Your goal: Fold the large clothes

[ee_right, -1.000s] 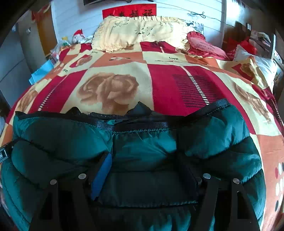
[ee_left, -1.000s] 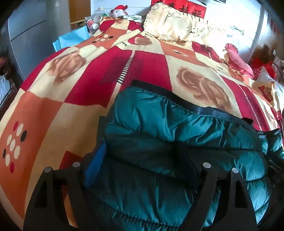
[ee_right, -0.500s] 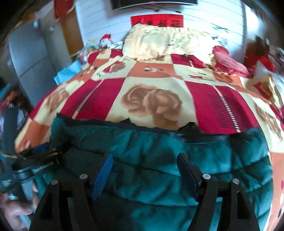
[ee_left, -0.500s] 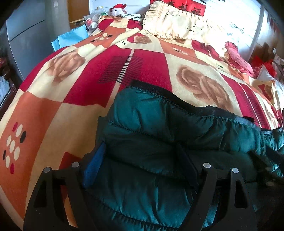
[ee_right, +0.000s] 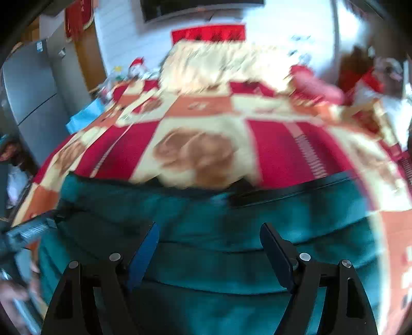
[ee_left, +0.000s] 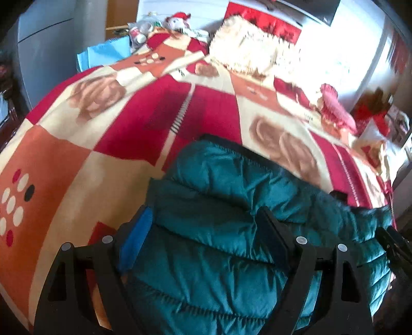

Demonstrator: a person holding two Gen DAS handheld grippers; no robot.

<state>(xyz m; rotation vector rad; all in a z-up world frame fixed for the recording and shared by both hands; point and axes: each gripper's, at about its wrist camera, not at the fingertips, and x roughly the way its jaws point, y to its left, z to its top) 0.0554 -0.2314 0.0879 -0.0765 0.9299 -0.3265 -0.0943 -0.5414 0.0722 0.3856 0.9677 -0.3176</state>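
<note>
The left hand-held gripper (ee_left: 203,226) stands with its jaws spread wide, the blue-padded finger (ee_left: 135,238) at the jacket's left edge and the dark finger pressed into the quilted fabric further right; nothing is pinched between them. Under it lies the teal puffer jacket (ee_left: 231,206), a bulky, folded bundle on the near part of the bed, with a black-trimmed hem (ee_left: 239,150) running across its far side.

The right hand-held gripper (ee_right: 207,235) is likewise wide open, its two fingers above the jacket (ee_right: 257,232) with the padded cloth showing between them; this view is blurred, so whether the fingertips touch the fabric cannot be told. A black band (ee_right: 288,189) crosses the jacket's far edge here too. At the left border of the right wrist view, part of the other gripper's body (ee_right: 28,229) shows beside the jacket.

Beyond the jacket the bed is covered by a blanket (ee_left: 116,144) in red, orange and cream squares with brown rose prints. At the head of the bed lies a cream fringed pillow (ee_left: 244,54), with a pink ruffled cushion (ee_left: 334,110) to its right. A small Santa-hat doll (ee_left: 177,20) sits near the bed's far left corner, and a grey cabinet (ee_right: 33,103) stands to the left of the bed.
</note>
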